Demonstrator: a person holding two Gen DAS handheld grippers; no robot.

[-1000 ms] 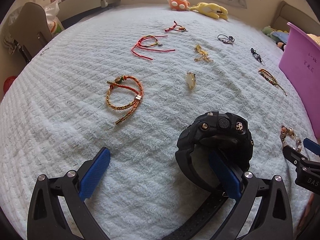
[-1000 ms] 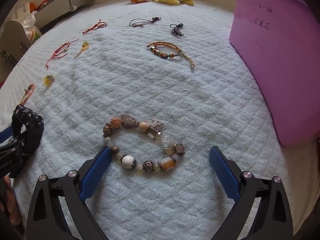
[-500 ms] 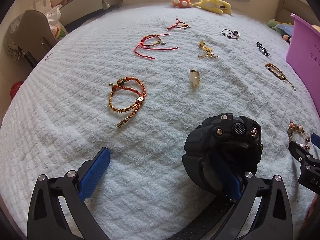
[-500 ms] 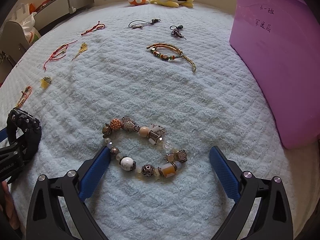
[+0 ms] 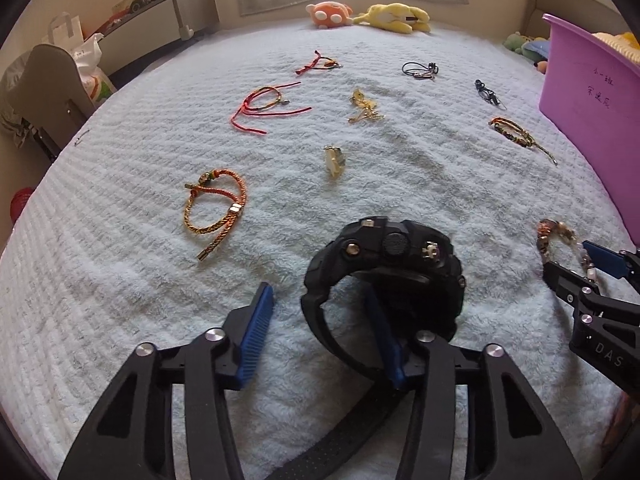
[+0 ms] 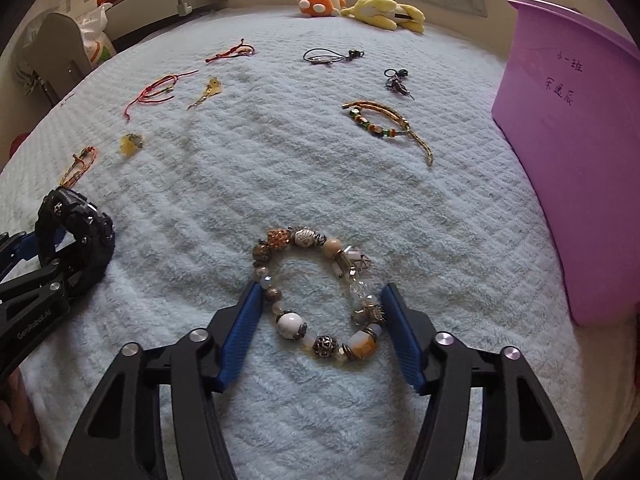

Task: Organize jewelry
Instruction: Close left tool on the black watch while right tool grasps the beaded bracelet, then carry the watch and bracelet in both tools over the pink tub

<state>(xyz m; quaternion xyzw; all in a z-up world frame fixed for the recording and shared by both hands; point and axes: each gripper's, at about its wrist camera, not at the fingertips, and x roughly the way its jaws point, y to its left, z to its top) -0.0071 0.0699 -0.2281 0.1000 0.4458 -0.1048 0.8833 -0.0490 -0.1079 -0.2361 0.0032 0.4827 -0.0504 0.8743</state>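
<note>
A black chunky watch [image 5: 384, 264] lies on the pale blue bedspread [image 5: 120, 280]. My left gripper [image 5: 324, 336] is open; its right finger sits inside the watch's strap loop and the left finger is outside, apart from it. The watch also shows in the right wrist view [image 6: 76, 236]. A beaded bracelet [image 6: 316, 292] lies between the fingers of my right gripper [image 6: 320, 328], which is open with both pads close to the beads. In the left wrist view the bracelet [image 5: 556, 236] is at the right edge.
A purple bin [image 6: 576, 152] stands at the right. Scattered on the bed: an orange braided bracelet [image 5: 216, 212], red cords [image 5: 264, 108], a gold chain [image 5: 364, 108], a yellow pendant [image 5: 334, 160], black cords [image 5: 420, 70], a beaded cord bracelet [image 6: 384, 124]. Plush toys [image 5: 360, 16] lie at the back.
Both grippers have narrowed their opening. My right gripper's fingers have come in around the beaded bracelet. My left gripper's fingers have come in at the watch strap.
</note>
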